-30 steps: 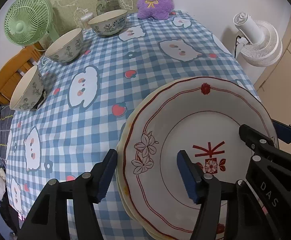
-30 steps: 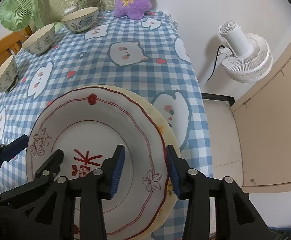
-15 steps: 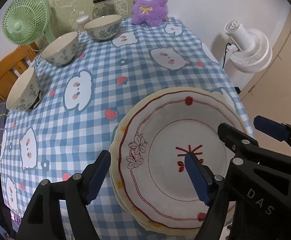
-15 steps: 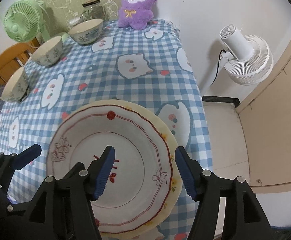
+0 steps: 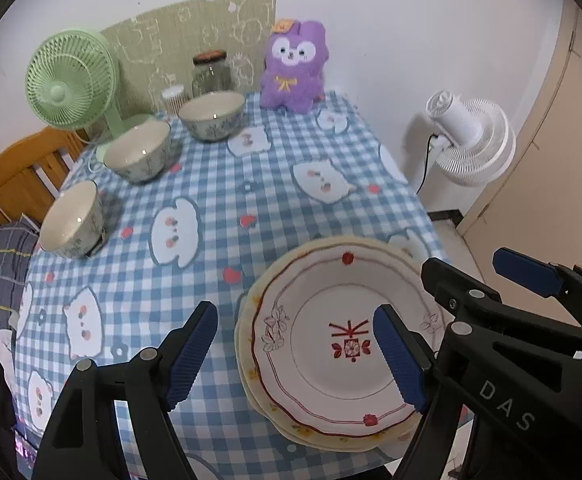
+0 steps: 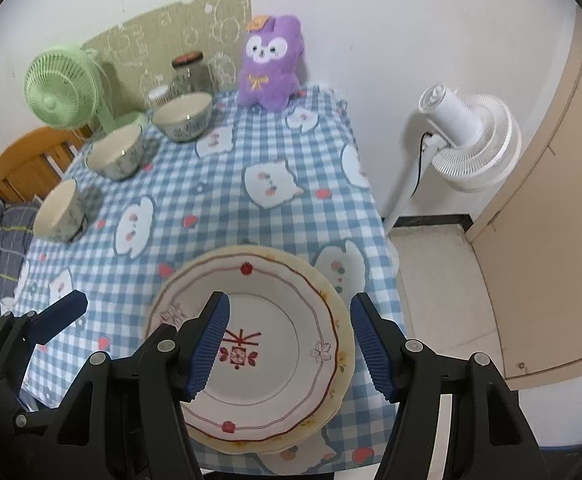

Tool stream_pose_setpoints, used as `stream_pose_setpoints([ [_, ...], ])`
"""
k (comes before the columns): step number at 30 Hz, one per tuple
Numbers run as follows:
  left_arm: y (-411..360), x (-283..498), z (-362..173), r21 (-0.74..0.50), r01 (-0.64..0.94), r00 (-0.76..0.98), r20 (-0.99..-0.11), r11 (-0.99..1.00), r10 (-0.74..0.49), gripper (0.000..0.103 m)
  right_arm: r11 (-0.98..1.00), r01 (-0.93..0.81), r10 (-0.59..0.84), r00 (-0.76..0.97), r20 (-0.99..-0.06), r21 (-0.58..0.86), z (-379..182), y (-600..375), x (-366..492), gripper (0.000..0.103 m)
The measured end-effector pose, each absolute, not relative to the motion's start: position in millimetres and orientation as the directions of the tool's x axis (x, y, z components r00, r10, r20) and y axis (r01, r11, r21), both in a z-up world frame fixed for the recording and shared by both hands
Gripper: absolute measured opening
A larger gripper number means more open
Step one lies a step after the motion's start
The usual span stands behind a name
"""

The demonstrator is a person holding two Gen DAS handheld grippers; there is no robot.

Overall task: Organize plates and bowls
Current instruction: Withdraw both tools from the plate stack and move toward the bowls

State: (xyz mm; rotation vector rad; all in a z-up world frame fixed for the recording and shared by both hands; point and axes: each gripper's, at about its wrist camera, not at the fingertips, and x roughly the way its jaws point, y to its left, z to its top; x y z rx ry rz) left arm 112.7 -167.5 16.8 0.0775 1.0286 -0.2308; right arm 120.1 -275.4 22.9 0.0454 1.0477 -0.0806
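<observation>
A white plate with red trim (image 5: 343, 344) (image 6: 259, 344) lies stacked on a cream plate (image 5: 287, 428) (image 6: 341, 360) at the near right corner of the table. Three floral bowls stand apart along the left side: near (image 5: 71, 220) (image 6: 57, 212), middle (image 5: 137, 152) (image 6: 115, 152) and far (image 5: 211, 114) (image 6: 183, 116). My left gripper (image 5: 295, 352) is open and empty, raised above the stack's left part. My right gripper (image 6: 291, 344) is open and empty, raised above the stack's right part.
The table has a blue checked cloth (image 5: 219, 184). A purple plush toy (image 5: 293, 68), a glass jar (image 5: 211, 72) and a green fan (image 5: 71, 80) stand at the back. A white fan (image 5: 471, 140) stands on the floor to the right, a wooden chair (image 5: 15, 176) to the left.
Both grippers have opened wider and lifted up and back from the plate stack. The plates stay stacked on the table.
</observation>
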Motion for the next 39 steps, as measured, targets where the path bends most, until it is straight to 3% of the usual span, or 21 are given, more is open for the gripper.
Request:
stream_pose_setpoints([
  [7,-163.2,107.8,44.2,-0.042,0.192,0.544,-0.827,0.980,-0.142,0.082,0.996,0.082,-0.061,0.552,-0.832,-0.019,55.4,-271.8,116.1,0.078],
  [20,-163.3,107.5,85.3,-0.046,0.125,0.638,-0.761,0.991,-0.116,0.096,1.000,0.011,-0.013,0.648,-0.761,-0.007,100.9,-274.0,123.3,0.089],
  [39,-125.7,123.5,94.0,-0.047,0.055,0.665,-0.744,0.997,-0.072,0.098,0.998,-0.045,-0.002,0.664,-0.748,-0.043,112.9,-232.2,149.2,0.090],
])
